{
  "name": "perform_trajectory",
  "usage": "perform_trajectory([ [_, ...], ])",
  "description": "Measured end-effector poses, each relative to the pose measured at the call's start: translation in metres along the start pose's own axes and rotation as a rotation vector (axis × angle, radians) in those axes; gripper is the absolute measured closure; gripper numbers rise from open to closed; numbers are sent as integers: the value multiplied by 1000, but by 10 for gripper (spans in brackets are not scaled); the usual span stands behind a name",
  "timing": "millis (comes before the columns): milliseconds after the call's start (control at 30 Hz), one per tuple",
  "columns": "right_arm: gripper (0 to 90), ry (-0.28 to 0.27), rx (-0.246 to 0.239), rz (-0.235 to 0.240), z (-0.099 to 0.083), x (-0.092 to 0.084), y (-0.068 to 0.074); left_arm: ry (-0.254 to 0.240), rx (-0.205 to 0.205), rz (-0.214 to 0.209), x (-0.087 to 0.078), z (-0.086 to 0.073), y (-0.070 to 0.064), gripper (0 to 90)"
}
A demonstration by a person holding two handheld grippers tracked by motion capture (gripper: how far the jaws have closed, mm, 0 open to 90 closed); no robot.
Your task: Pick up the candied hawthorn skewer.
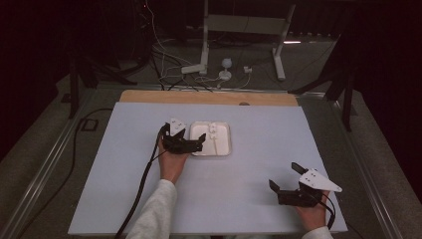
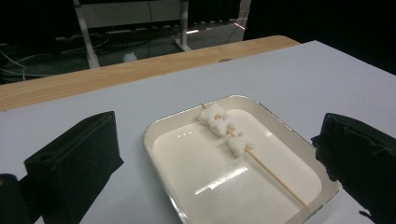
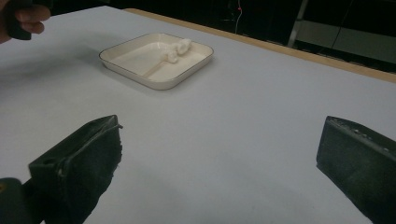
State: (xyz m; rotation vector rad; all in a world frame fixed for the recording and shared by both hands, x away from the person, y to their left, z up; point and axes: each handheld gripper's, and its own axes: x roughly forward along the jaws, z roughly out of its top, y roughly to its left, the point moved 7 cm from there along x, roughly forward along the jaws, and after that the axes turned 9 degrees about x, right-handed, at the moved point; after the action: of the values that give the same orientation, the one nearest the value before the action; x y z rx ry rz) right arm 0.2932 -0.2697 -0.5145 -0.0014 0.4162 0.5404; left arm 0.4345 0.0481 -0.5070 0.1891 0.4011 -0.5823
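On white table (image 1: 249, 189), cream tray (image 1: 224, 149); dark room behind.

Left gripper (image 1: 200, 142) jaws apart, right gripper (image 1: 284, 177) likewise, seemingly

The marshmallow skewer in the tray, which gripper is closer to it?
Left. The left gripper sits open at the tray's left edge, beside the skewer; the right gripper rests open, far off toward the table's near right corner.
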Motion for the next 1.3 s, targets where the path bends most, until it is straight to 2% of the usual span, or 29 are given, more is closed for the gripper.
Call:
perform_trajectory([
  [767, 1, 7, -2, -2, -1, 0, -1, 59, -7, 17, 37, -15, -25, 7],
  [1167, 1, 8, -3, -5, -2, -1, -2, 162, -10, 25, 52, -31, -31, 28],
  [1300, 1, 9, -6, -7, -2, -1, -2, 207, 10, 35, 57, -36, -34, 43],
])
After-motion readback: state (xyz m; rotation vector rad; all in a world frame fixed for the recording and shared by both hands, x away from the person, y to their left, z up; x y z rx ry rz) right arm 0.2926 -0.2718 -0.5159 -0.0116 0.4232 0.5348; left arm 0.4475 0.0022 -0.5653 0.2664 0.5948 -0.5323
